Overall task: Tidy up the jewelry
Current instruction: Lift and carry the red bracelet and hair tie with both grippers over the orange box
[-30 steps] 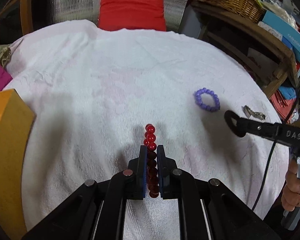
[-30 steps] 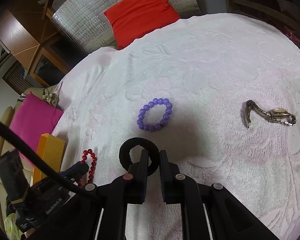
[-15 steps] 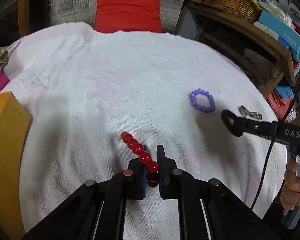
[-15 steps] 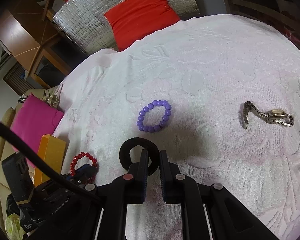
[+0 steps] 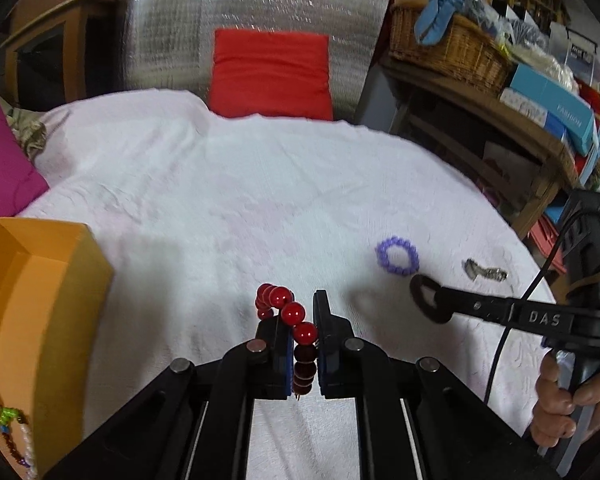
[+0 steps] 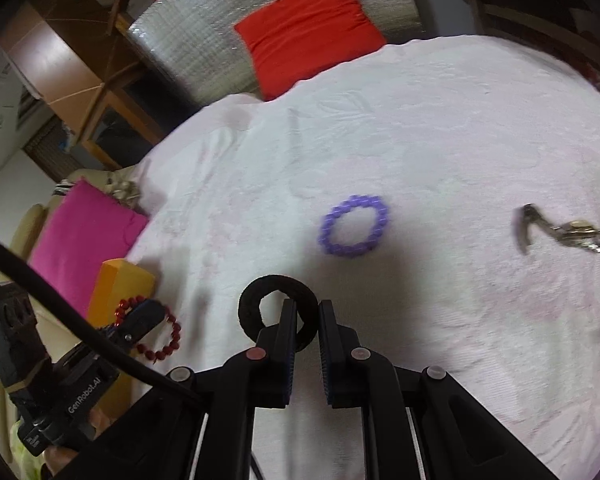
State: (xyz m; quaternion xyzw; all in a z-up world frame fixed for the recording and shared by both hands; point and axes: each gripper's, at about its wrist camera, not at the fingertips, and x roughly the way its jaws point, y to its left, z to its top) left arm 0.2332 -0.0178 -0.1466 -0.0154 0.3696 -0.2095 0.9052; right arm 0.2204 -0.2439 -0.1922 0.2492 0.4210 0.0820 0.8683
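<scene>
Left wrist view first, from the left edge inward: an open orange box [image 5: 40, 280] sits at the near left of the white-covered desk [image 5: 228, 184], and beaded pieces already lie in its near corner, so some sorting looks done, though how many are inside cannot be counted. Next comes the left tool [image 5: 303, 320], clamped on one red bead bracelet [image 5: 290, 312] whose loop hangs from between the pads above the cloth, just beside the box; by my judgement it is on its way in. Farther right, one purple bead bracelet [image 5: 397, 257] lies flat on the cloth, with one metal wristwatch [image 5: 485, 272] beyond it near the desk's right edge, both untouched. Rightmost is the right tool [image 6: 303, 316], closed on one black ring-shaped band [image 6: 274, 304] and held above the cloth, near the purple bracelet. The count on show outside the box is four pieces: one red bracelet, one black band, one purple bracelet, one watch. Two are gripped and two are left lying, so the task seems roughly midway, with the held pair to be dropped in the box and the purple bracelet and watch to be collected after that.
</scene>
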